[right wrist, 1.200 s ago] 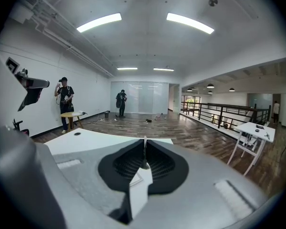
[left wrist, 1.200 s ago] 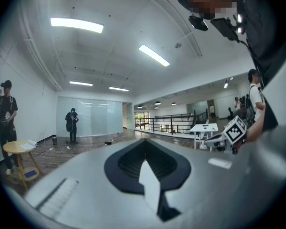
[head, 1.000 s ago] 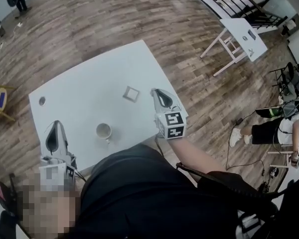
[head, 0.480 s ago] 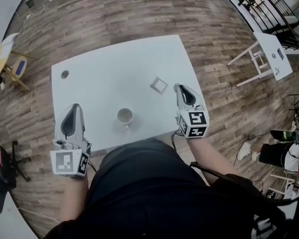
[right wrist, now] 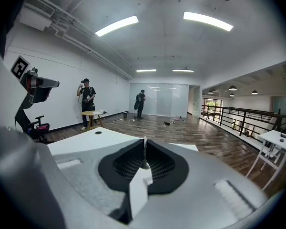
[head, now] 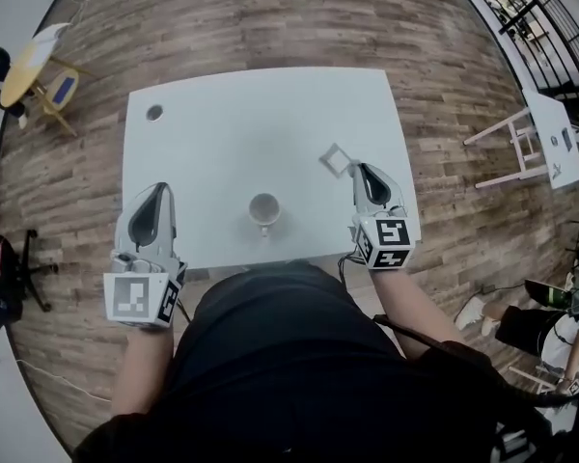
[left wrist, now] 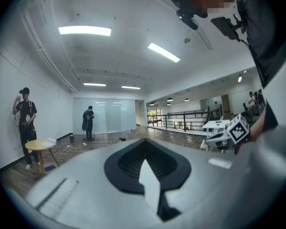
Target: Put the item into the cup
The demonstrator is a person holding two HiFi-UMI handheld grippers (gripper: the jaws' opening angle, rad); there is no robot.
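Note:
A white cup (head: 264,210) stands upright near the front edge of the white table (head: 232,133). A small flat square item (head: 335,159) lies to the cup's right and a little farther back. My right gripper (head: 364,169) (right wrist: 144,140) hovers at the table's front right corner, its tip just right of the square item, jaws shut with nothing between them. At the table's front left edge my left gripper (head: 160,190) (left wrist: 144,141) points ahead, jaws shut and empty, well left of the cup. Neither gripper view shows the cup or the item.
A small round hole (head: 154,112) marks the table's far left corner. On the wooden floor stand a round yellow side table (head: 31,54) far left, an office chair (head: 2,268) at left and a white desk (head: 548,135) at right. Two people (left wrist: 25,114) (left wrist: 88,120) stand far off.
The head view has swung so the table now sits squarely ahead. Both grippers have shifted a little, staying shut and empty. The cup and square item keep their places on the table.

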